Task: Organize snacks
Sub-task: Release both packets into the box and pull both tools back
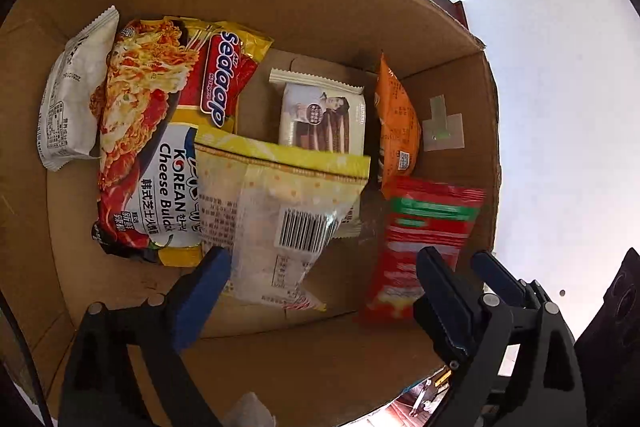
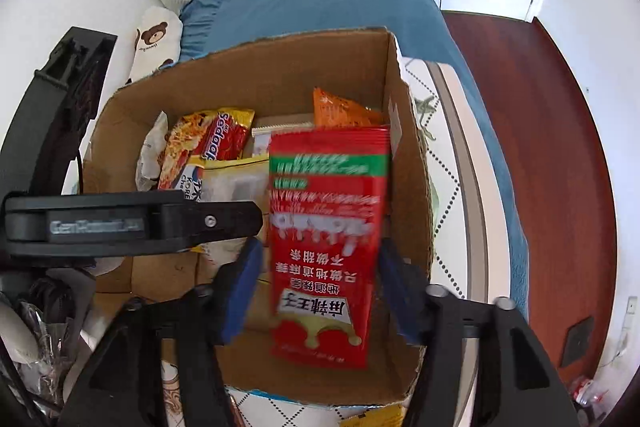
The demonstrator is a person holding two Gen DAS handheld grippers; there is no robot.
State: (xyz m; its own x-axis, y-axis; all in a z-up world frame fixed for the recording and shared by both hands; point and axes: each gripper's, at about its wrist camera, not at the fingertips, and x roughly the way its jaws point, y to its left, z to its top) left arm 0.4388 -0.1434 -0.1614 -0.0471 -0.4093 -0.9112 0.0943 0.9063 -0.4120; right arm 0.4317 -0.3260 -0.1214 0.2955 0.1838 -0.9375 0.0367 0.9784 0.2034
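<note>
Here both tongs stand released over the cardboard box [image 2: 256, 75]. The blurred red packet [image 2: 328, 243] hangs between the right tongs [image 2: 320, 287], pads apart from it. The left tongs [image 1: 324, 279] gape above a yellow-edged pouch [image 1: 280, 203], which half hides the Sedaap noodles [image 1: 160, 131].
</note>
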